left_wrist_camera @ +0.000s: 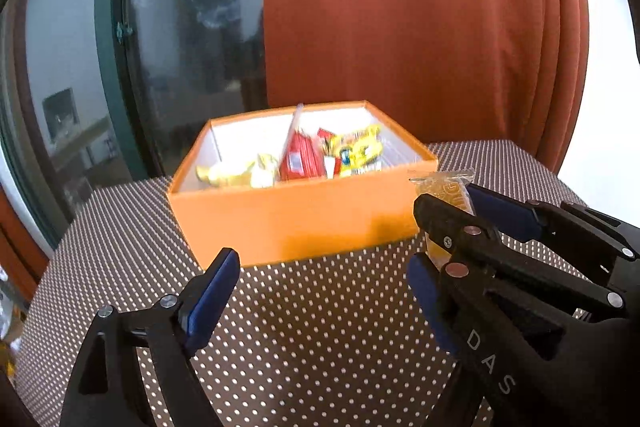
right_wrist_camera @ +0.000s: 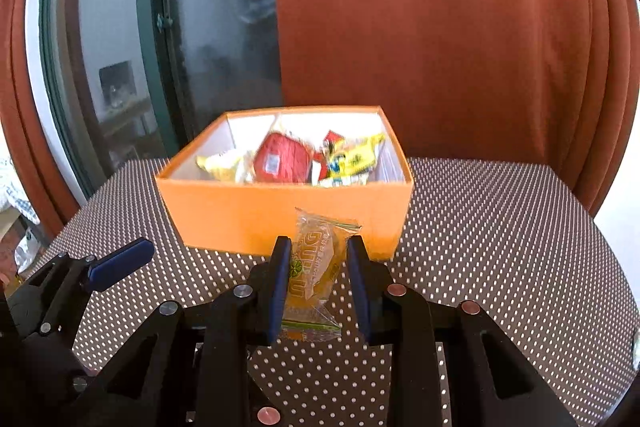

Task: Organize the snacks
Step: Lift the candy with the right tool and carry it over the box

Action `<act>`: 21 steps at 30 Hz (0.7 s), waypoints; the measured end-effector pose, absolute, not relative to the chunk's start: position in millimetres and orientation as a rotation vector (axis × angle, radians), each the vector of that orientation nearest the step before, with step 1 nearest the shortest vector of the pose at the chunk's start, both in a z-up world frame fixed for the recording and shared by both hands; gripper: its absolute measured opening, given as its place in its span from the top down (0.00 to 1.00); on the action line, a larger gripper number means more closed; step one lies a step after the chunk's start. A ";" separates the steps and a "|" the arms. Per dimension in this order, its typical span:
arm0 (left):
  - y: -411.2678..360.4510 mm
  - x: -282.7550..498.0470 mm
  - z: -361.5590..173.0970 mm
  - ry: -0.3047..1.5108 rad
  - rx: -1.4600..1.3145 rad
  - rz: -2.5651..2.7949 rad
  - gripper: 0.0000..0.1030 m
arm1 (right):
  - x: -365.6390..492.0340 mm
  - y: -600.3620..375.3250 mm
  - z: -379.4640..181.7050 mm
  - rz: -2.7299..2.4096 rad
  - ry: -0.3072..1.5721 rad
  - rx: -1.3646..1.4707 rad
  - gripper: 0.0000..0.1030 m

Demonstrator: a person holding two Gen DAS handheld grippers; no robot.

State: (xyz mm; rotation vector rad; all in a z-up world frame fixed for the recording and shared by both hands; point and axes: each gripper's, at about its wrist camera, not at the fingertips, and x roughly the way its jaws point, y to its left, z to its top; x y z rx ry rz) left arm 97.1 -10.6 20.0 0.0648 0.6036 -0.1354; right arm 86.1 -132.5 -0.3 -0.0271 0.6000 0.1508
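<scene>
An orange box (left_wrist_camera: 288,227) (right_wrist_camera: 240,215) with white inner walls stands on the dotted tablecloth. Inside lie a red packet (left_wrist_camera: 300,159) (right_wrist_camera: 280,159), bright yellow packets (left_wrist_camera: 360,151) (right_wrist_camera: 352,159) and a pale yellow one (left_wrist_camera: 236,173) (right_wrist_camera: 220,165). My right gripper (right_wrist_camera: 319,281) is shut on a clear packet with an orange sweet (right_wrist_camera: 316,267) (left_wrist_camera: 440,193), held upright just in front of the box's near wall. My left gripper (left_wrist_camera: 320,287) hangs open and empty before the box. In the left wrist view the right gripper (left_wrist_camera: 448,203) reaches in from the right.
The brown tablecloth with white dots (left_wrist_camera: 320,347) (right_wrist_camera: 500,247) covers a small table whose edges fall away left and right. A rust-red curtain (left_wrist_camera: 420,27) hangs behind the box. A dark glass door with a green frame (left_wrist_camera: 108,47) stands at the back left.
</scene>
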 end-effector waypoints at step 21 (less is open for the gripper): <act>-5.0 119.7 93.9 0.424 0.092 -0.059 0.08 | 108.4 -131.6 72.3 0.192 0.400 -0.005 0.70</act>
